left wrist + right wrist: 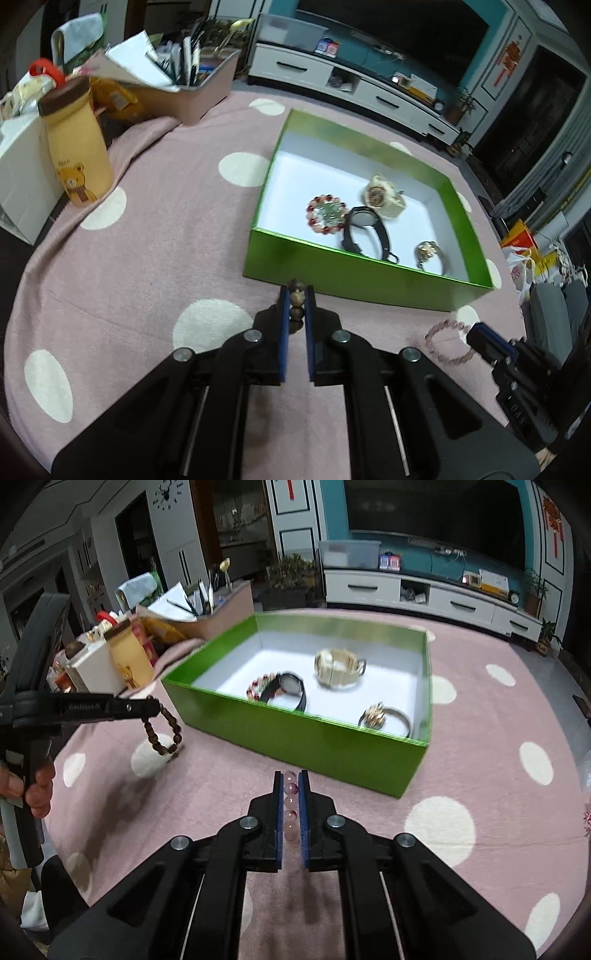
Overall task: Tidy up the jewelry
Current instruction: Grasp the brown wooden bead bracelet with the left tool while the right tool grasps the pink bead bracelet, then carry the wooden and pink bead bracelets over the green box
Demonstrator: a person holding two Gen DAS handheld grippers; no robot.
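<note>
A green box with a white inside stands on the pink dotted cloth. It holds a red bead bracelet, a black watch, a cream watch and a gold-and-silver watch. My left gripper is shut on a brown bead bracelet, which hangs from it in the right wrist view, left of the box. My right gripper is shut on a pink bead bracelet, just before the box's near wall; its loop shows in the left wrist view.
A yellow bear bottle, a white carton and a pink bin of pens and papers stand at the table's far left. A white TV cabinet is beyond the table.
</note>
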